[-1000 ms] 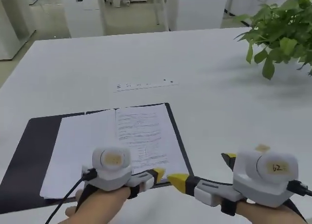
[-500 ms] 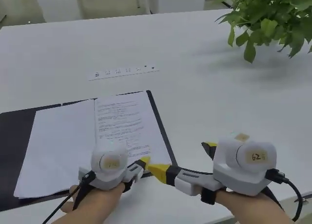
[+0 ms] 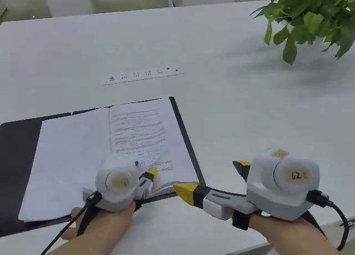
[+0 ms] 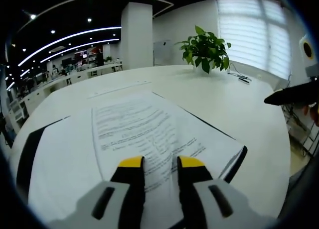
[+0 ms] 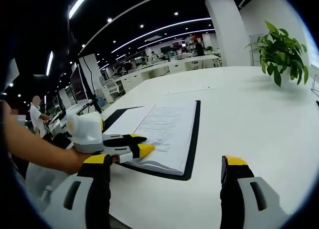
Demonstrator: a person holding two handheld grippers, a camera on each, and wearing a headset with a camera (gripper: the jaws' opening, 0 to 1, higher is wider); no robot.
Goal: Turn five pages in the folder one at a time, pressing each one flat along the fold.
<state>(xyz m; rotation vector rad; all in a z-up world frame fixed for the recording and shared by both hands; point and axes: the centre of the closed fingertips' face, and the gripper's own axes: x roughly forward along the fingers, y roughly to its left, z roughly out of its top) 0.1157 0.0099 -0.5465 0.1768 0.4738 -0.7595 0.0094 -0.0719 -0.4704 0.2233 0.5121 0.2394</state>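
Observation:
The folder (image 3: pixel 16 134) lies open on the white table, black cover under white sheets, with a printed page (image 3: pixel 141 134) on its right half. My left gripper (image 3: pixel 148 175) rests low over that page's near edge. In the left gripper view, the left gripper (image 4: pixel 161 164) has a narrow gap between its yellow tips, through which the printed page (image 4: pixel 134 124) shows. My right gripper (image 3: pixel 214 177) is wide open just off the folder's near right corner. The right gripper view has the right gripper (image 5: pixel 165 162) facing the left gripper (image 5: pixel 141 144) and the page (image 5: pixel 169 124).
A potted plant (image 3: pixel 310 16) stands at the far right of the table. A socket strip (image 3: pixel 143 75) is set into the tabletop beyond the folder. The table's near edge (image 3: pixel 183 233) runs just under both hands. People sit at desks far left (image 5: pixel 35 109).
The head camera has shifted. My left gripper has moved forward from the folder's near edge onto the lower part of the printed page. The right gripper stays wide open beside the corner.

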